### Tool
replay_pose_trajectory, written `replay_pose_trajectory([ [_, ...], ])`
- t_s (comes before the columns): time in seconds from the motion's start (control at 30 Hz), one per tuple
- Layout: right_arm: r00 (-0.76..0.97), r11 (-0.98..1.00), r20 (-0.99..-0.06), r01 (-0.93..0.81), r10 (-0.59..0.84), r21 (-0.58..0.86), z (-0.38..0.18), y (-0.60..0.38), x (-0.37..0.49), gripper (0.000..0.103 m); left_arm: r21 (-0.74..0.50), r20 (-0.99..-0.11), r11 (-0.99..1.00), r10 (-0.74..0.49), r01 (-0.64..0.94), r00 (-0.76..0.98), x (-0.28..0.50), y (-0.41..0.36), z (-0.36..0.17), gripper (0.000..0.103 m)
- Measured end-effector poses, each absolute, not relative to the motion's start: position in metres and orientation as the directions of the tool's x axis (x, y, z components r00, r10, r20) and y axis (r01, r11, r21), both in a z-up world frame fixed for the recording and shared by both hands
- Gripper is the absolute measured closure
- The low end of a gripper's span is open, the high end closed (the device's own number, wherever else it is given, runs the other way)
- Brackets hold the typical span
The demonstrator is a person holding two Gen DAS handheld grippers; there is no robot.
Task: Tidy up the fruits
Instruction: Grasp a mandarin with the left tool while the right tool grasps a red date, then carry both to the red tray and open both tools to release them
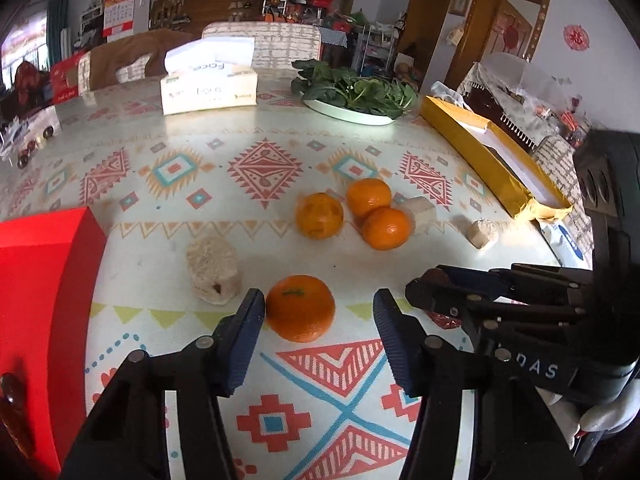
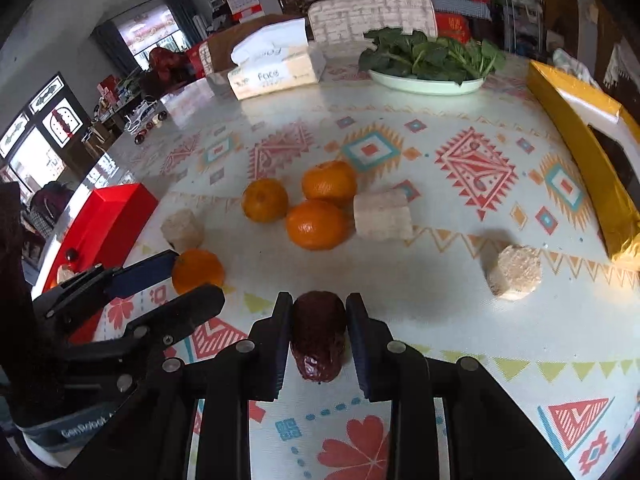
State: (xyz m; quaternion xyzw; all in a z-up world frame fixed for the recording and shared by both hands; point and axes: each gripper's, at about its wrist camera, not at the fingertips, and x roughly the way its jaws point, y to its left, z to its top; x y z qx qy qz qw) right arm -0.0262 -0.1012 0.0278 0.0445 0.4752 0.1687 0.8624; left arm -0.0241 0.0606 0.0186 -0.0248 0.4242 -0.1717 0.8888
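Note:
My left gripper [image 1: 319, 312] is open with a mandarin orange [image 1: 300, 308] on the table between its fingers, touching the left finger. Three more oranges [image 1: 368, 216] sit in a cluster farther back; they also show in the right wrist view [image 2: 316, 224]. My right gripper [image 2: 318, 328] is shut on a dark red date [image 2: 319, 336], just above the tablecloth. It appears in the left wrist view [image 1: 444, 312] at the right, and the left gripper shows in the right wrist view [image 2: 188, 280] around the orange [image 2: 198, 271].
A red box [image 1: 44, 300] stands at the left. Pale puffed-rice blocks [image 1: 214, 276] [image 2: 514, 272] [image 2: 382, 214] lie around the oranges. A gold box [image 1: 492, 160] lies at the right edge. A tissue box [image 1: 208, 88] and a plate of greens [image 1: 352, 96] stand at the back.

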Motion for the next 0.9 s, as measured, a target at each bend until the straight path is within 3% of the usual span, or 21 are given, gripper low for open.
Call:
replay_pose_trajectory([
  [0.13, 0.492, 0.941, -0.808, -0.256, 0.324, 0.221, 0.028, -0.1, -0.028, 0.072, -0.203, -0.758, 0.938, -0.332, 0.28, 0.562, -0.018, 0.06, 0.009, 0.047],
  [0.2, 0.496, 0.944, -0.81, -0.257, 0.313, 0.207, 0.028, -0.099, -0.03, 0.073, -0.202, -0.753, 0.938, -0.332, 0.281, 0.568, -0.019, 0.06, 0.009, 0.062],
  [0.27, 0.499, 0.945, -0.807, -0.249, 0.314, 0.213, 0.028, -0.099, -0.028, 0.073, -0.19, -0.753, 0.943, -0.319, 0.274, 0.575, -0.019, 0.061, 0.01, 0.068],
  [0.6, 0.501, 0.89, -0.735, -0.241, 0.456, 0.388, 0.029, -0.111, -0.023, 0.073, -0.28, -0.678, 0.935, -0.353, 0.218, 0.645, -0.056, 0.097, 0.035, 0.068],
  [0.9, 0.516, 0.87, -0.7, -0.269, 0.493, 0.414, 0.031, -0.102, -0.029, 0.073, -0.374, -0.605, 0.922, -0.322, 0.097, 0.729, -0.09, 0.165, 0.054, 0.068],
])
